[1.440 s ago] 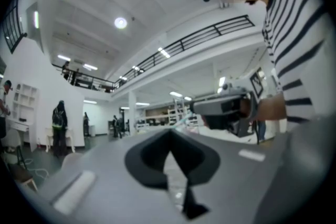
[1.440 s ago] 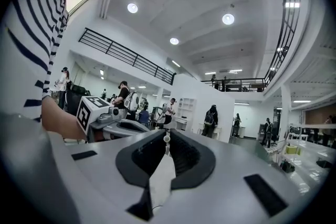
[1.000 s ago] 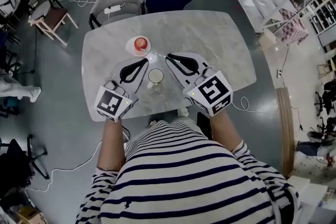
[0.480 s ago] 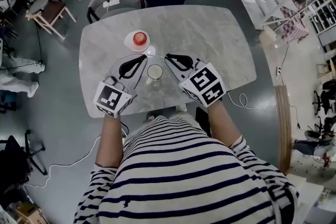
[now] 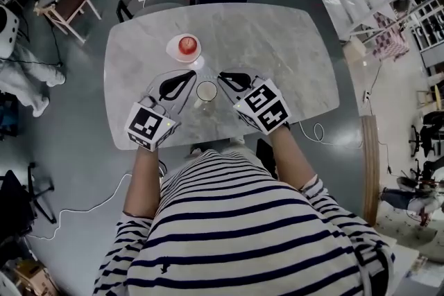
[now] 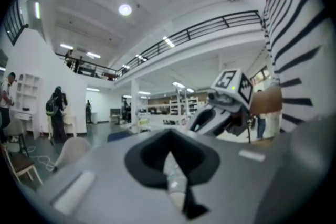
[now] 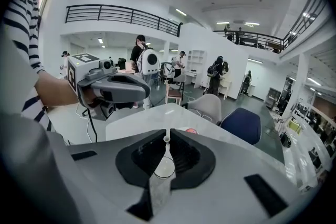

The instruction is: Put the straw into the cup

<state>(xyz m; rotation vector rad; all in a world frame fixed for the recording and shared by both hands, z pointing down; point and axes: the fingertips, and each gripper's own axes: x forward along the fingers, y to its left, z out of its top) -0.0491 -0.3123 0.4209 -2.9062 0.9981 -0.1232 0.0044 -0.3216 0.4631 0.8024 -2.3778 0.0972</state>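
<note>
Cup [image 5: 206, 91] and straw [image 7: 166, 140] are logged on a pale marble worktop [image 5: 277, 52] at frame centre. Left tool [image 5: 191, 74] is held just left of the cup, jaws drawn together; a pale strip seen in their gap is not identified. Right tool [image 5: 222, 75], just right of the cup, is clenched on the straw at its tips. A saucer [image 5: 171, 49] with a red item [image 5: 186, 45] is noted above the cup. In the right gripper view the straw is seen over the cup's mouth; its lower end cannot be made out.
</note>
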